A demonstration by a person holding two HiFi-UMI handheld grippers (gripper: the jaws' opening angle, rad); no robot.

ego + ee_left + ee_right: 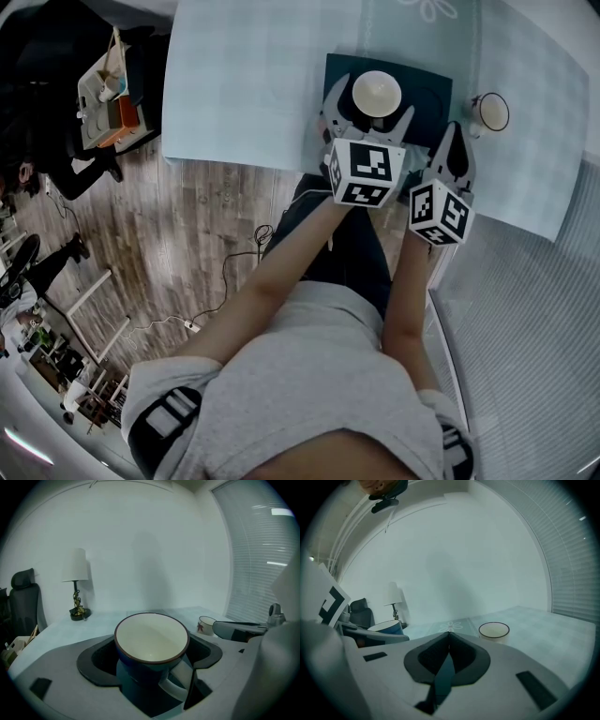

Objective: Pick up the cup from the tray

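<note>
A dark blue cup (377, 92) with a white inside stands on the dark tray (433, 86) on the pale blue table. In the left gripper view the cup (151, 641) fills the middle, its handle turned toward the camera and to the right. My left gripper (372, 103) is open around it, one jaw on each side of the cup and close to its walls; I see no pad pressing. The right gripper (457, 133) is shut and empty at the tray's right edge, its closed jaws (449, 637) meeting in a line.
A small white mug (490, 112) stands on the table right of the tray, just beyond the right gripper. A table lamp (75, 585) stands at the far left of the table. The table's near edge (234, 164) runs just before the grippers.
</note>
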